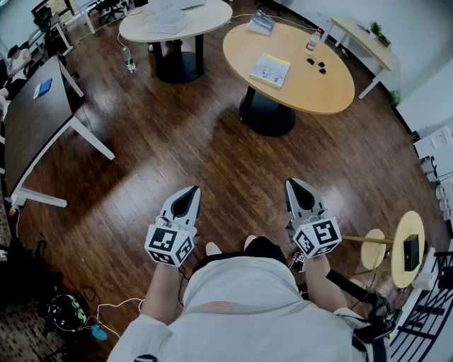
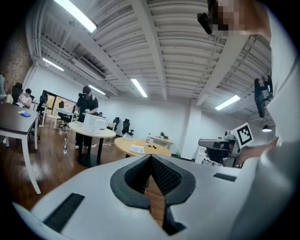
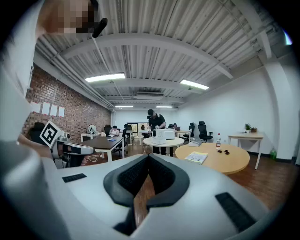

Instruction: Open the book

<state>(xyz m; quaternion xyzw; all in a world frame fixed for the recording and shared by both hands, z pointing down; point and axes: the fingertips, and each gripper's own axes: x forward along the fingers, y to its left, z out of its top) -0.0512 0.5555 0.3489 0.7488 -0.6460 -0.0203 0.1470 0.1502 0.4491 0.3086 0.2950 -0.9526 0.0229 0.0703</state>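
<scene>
The book lies shut on the round tan table, far ahead of me across the wooden floor. It also shows small as the book in the left gripper view and as the book in the right gripper view. My left gripper and right gripper are held side by side close to my body, both pointing toward the table. The left gripper has its jaws together with nothing between them. So does the right gripper.
A white round table with a box stands behind the tan one, and a person stands at it. A dark table is at the left. A bottle and a second book sit on the tan table. Small round stools are at my right.
</scene>
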